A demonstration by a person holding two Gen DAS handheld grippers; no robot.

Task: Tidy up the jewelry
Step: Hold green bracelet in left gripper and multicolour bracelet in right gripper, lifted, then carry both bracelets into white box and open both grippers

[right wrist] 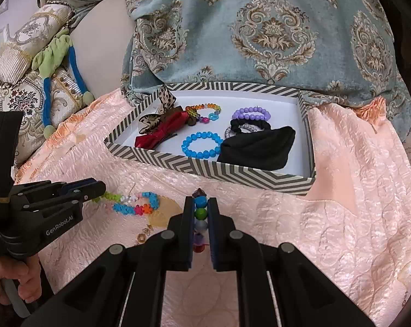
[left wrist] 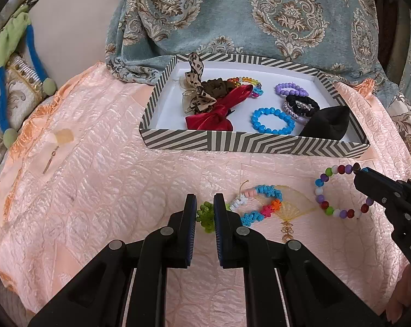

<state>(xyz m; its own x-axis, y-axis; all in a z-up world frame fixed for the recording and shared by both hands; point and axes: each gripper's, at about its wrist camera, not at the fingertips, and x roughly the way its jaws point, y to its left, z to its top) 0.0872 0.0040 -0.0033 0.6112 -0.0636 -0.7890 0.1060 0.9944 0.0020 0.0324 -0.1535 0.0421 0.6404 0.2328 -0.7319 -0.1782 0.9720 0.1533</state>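
A striped box (left wrist: 254, 143) (right wrist: 205, 170) holds a blue bead bracelet (left wrist: 272, 121) (right wrist: 201, 145), a purple bracelet (left wrist: 291, 90) (right wrist: 250, 114), a red bow (left wrist: 219, 109) (right wrist: 162, 132), black scrunchies and a black pouch (left wrist: 328, 124) (right wrist: 260, 147). My left gripper (left wrist: 205, 212) (right wrist: 100, 188) is shut on the green end of a flower-bead bracelet (left wrist: 260, 204) (right wrist: 137, 204) lying on the pink quilt. My right gripper (right wrist: 200, 215) (left wrist: 362, 171) is shut on a multicoloured round-bead bracelet (left wrist: 339, 190) (right wrist: 200, 209) near the box's front wall.
The pink quilted cover (left wrist: 110, 190) (right wrist: 355, 204) spans the surface. A blue-grey patterned cushion (left wrist: 260, 13) (right wrist: 260, 27) stands behind the box. A blue and green cord (left wrist: 3, 81) (right wrist: 55, 62) and ornate pillows lie at the left.
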